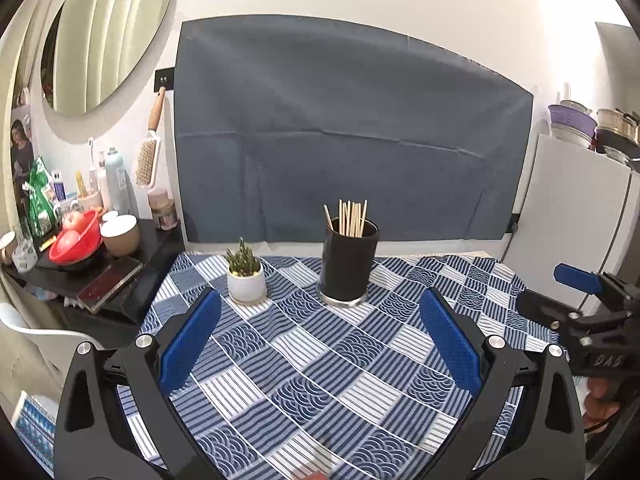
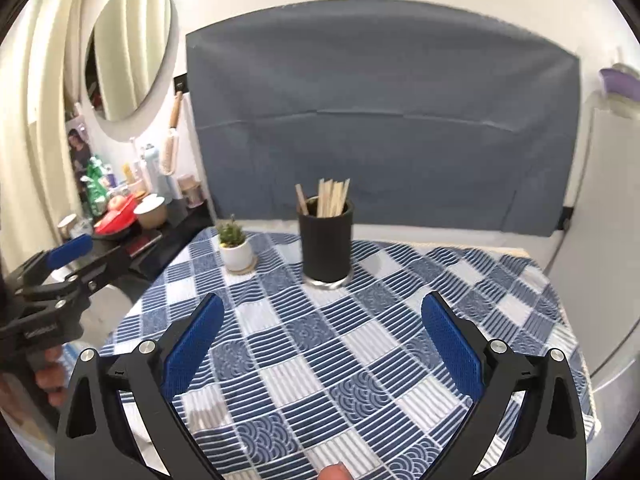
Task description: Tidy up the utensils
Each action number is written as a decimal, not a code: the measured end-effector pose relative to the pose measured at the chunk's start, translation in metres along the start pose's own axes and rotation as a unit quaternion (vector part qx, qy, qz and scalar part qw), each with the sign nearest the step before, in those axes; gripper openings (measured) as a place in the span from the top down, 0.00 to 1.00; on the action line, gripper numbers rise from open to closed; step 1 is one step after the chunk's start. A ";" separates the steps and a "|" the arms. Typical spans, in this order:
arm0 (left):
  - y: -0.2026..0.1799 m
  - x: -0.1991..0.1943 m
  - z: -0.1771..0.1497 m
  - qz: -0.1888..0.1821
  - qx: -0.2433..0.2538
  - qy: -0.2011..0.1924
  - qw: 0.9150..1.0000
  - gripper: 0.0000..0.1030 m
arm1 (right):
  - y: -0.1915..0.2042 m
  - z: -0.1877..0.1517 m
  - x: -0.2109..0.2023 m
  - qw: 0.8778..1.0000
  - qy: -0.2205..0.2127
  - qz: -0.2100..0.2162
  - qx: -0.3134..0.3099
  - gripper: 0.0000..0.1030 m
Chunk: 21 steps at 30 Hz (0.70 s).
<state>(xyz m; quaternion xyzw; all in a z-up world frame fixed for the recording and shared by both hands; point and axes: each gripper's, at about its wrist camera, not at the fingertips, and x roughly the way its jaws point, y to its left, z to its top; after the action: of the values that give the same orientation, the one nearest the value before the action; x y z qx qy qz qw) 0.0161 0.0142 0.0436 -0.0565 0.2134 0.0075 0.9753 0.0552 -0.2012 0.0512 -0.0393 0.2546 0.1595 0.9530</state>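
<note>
Checked woven tablecloth (image 1: 320, 360), wooden chopsticks (image 1: 352, 218) in cylindrical black holder (image 1: 349, 264); both hand-held grippers spread apart

We note a table (image 1: 472, 280) covered by a blue-and-white patchwork tablecloth (image 1: 304, 364). Toward its far edge stands a black cylindrical holder (image 1: 349, 264) on a metallic base, upright, with wooden chopsticks (image 1: 352, 218) inside. Just left of it, apart from it, sits a small succulent in a white pot (image 1: 246, 278); in the right wrist view we see a coaster (image 2: 245, 268) beneath the pot.

Black frames, blue ribbed fingers (image 1: 188, 344)
</note>
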 end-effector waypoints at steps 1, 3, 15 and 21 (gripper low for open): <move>-0.002 -0.001 -0.001 -0.004 -0.004 0.003 1.000 0.06 | 0.001 -0.003 -0.001 1.000 0.002 -0.005 0.002 0.08; -0.006 -0.003 -0.005 -0.009 -0.004 0.005 1.000 0.06 | 0.002 -0.008 -0.002 1.000 0.010 0.002 0.009 0.08; -0.007 -0.014 -0.025 0.008 -0.034 0.017 0.999 0.06 | -0.004 -0.029 -0.011 0.999 0.023 -0.004 0.034 0.08; -0.013 -0.013 -0.032 0.014 -0.026 0.035 0.999 0.06 | -0.003 -0.033 -0.015 0.999 0.019 -0.005 0.030 0.08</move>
<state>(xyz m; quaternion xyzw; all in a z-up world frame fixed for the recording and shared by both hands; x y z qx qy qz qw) -0.0087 -0.0025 0.0214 -0.0792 0.2480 0.0249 0.9652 0.0287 -0.2130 0.0302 -0.0154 0.2769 0.1463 0.9496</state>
